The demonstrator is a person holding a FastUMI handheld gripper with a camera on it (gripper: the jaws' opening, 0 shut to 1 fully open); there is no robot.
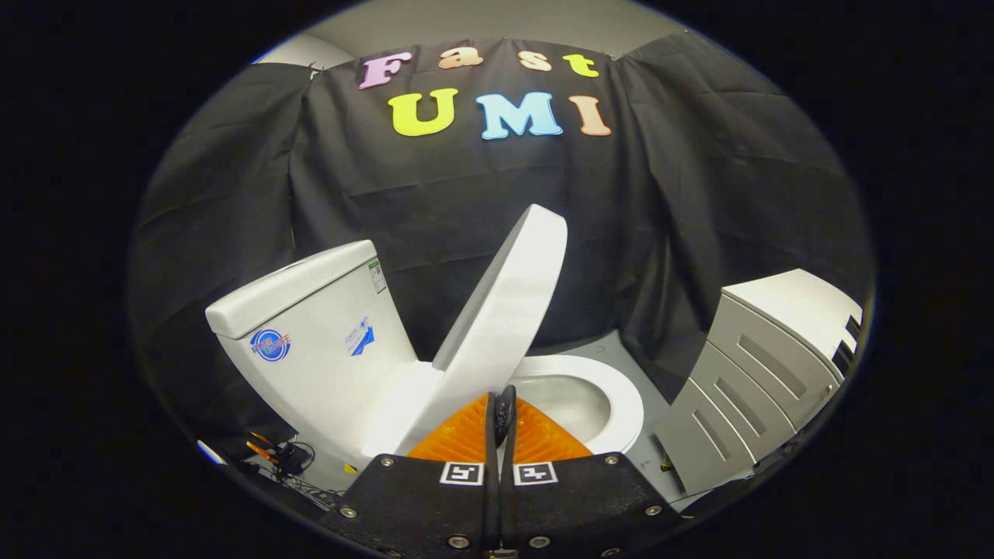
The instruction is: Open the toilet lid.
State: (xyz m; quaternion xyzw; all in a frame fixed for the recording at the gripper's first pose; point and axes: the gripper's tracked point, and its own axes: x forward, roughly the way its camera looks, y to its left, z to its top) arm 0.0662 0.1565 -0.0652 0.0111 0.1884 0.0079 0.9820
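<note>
Black cloth wall behind, grey floor, and a pale slatted cabinet alongside.

One toilet, one raised lid, one cabinet, two closed fingers.

Place: staged bathroom mock-up inside a recording booth, not a real home.
Fixture: white toilet just beyond the claw, lid tilted up, bowl exposed.
Walls: black cloth hung as backdrop behind the toilet.
Furniture: grey drawer cabinet right of the claw.
Clutter: loose cables on the floor, left of the claw.
</note>
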